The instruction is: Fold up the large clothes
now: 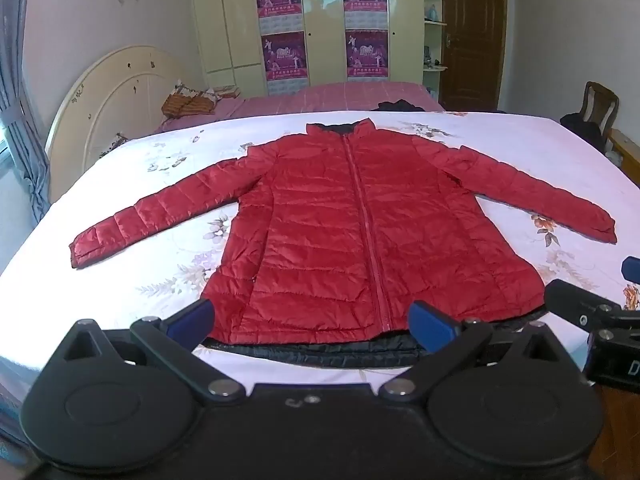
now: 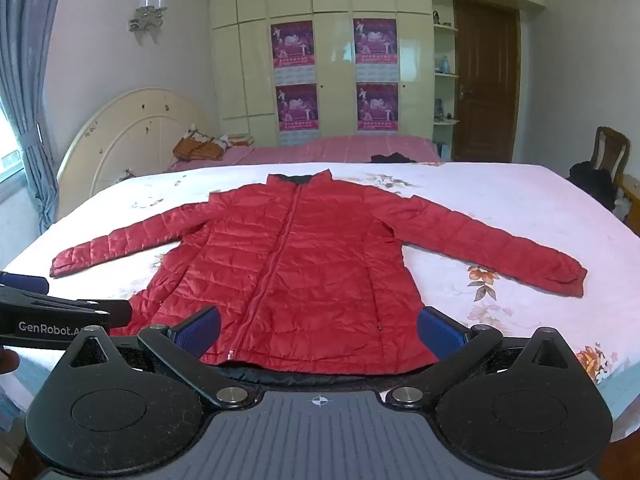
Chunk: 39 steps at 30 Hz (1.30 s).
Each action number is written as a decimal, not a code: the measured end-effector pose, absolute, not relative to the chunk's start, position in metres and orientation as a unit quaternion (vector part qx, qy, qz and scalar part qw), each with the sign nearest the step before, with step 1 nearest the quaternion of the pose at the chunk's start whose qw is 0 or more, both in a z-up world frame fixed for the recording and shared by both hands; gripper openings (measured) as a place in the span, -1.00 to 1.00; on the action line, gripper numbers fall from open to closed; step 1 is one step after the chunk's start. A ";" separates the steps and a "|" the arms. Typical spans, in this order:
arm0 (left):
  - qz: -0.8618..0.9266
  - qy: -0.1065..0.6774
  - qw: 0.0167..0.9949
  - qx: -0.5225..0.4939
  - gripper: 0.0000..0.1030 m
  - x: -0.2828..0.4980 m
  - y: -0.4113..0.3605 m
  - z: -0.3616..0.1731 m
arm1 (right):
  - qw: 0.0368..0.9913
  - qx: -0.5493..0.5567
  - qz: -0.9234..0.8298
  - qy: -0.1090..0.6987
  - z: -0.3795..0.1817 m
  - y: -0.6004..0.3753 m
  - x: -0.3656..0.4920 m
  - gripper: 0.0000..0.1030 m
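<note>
A red quilted puffer jacket [image 1: 340, 232] lies flat on the bed, zipped, front up, collar far, both sleeves spread out to the sides. It also shows in the right wrist view [image 2: 312, 272]. Its black lining shows along the near hem. My left gripper [image 1: 312, 320] is open and empty, just before the hem's left half. My right gripper [image 2: 320, 332] is open and empty, just before the hem's right half. The right gripper also shows at the right edge of the left wrist view [image 1: 592, 312], and the left gripper at the left edge of the right wrist view [image 2: 60, 312].
The jacket lies on a white floral bedsheet [image 1: 520, 152]. A second bed with a pink cover [image 1: 340, 96] stands behind, with a cream headboard [image 1: 112, 96] at left. A wardrobe, a brown door [image 1: 472, 36] and a chair [image 1: 596, 108] stand at the back.
</note>
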<state>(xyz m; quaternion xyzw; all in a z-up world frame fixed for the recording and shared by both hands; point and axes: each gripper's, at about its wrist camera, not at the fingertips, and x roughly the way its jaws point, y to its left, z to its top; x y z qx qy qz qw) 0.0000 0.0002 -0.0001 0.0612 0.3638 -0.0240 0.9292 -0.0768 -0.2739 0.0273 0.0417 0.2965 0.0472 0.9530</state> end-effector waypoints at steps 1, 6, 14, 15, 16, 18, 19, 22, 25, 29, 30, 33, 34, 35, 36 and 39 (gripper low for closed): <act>-0.024 0.364 0.929 0.060 1.00 0.000 0.000 0.000 | 0.953 0.042 0.047 0.297 0.027 -0.274 -0.077 1.00; -0.023 0.362 0.930 0.060 1.00 0.002 0.000 -0.001 | 0.953 0.042 0.047 0.296 0.027 -0.274 -0.074 1.00; -0.024 0.362 0.930 0.060 1.00 0.002 0.000 -0.002 | 0.954 0.042 0.048 0.294 0.026 -0.277 -0.073 1.00; -0.024 0.362 0.930 0.060 1.00 0.002 0.000 -0.002 | 0.953 0.043 0.048 0.294 0.025 -0.277 -0.073 1.00; -0.025 0.362 0.930 0.061 1.00 0.002 0.001 -0.002 | 0.954 0.042 0.047 0.294 0.026 -0.277 -0.073 1.00; -0.025 0.363 0.930 0.060 1.00 0.003 0.001 -0.002 | 0.954 0.044 0.046 0.294 0.025 -0.278 -0.072 1.00; -0.025 0.363 0.930 0.060 1.00 0.003 0.001 -0.002 | 0.954 0.045 0.045 0.294 0.025 -0.279 -0.071 1.00; -0.023 0.361 0.930 0.061 0.99 0.003 -0.002 -0.003 | 0.954 0.048 0.044 0.293 0.025 -0.282 -0.070 1.00; -0.019 0.363 0.929 0.062 1.00 0.008 -0.004 -0.004 | 0.954 0.048 0.045 0.293 0.024 -0.283 -0.069 1.00; -0.020 0.362 0.930 0.058 1.00 0.010 -0.004 -0.004 | 0.954 0.048 0.045 0.294 0.024 -0.283 -0.068 1.00; -0.020 0.362 0.930 0.058 1.00 0.011 -0.004 -0.005 | 0.954 0.048 0.045 0.294 0.025 -0.283 -0.067 1.00; -0.021 0.360 0.931 0.058 0.99 0.012 -0.003 -0.005 | 0.954 0.048 0.045 0.294 0.024 -0.283 -0.067 1.00; -0.019 0.362 0.930 0.061 0.99 0.011 -0.003 -0.004 | 0.954 0.048 0.045 0.294 0.024 -0.283 -0.067 1.00; -0.019 0.362 0.930 0.060 0.99 0.010 -0.003 -0.004 | 0.954 0.048 0.045 0.294 0.025 -0.283 -0.067 1.00; -0.019 0.362 0.930 0.060 0.99 0.011 -0.003 -0.004 | 0.953 0.049 0.045 0.294 0.024 -0.283 -0.067 1.00; -0.019 0.360 0.931 0.059 0.99 0.010 -0.002 -0.003 | 0.953 0.048 0.044 0.294 0.024 -0.283 -0.067 1.00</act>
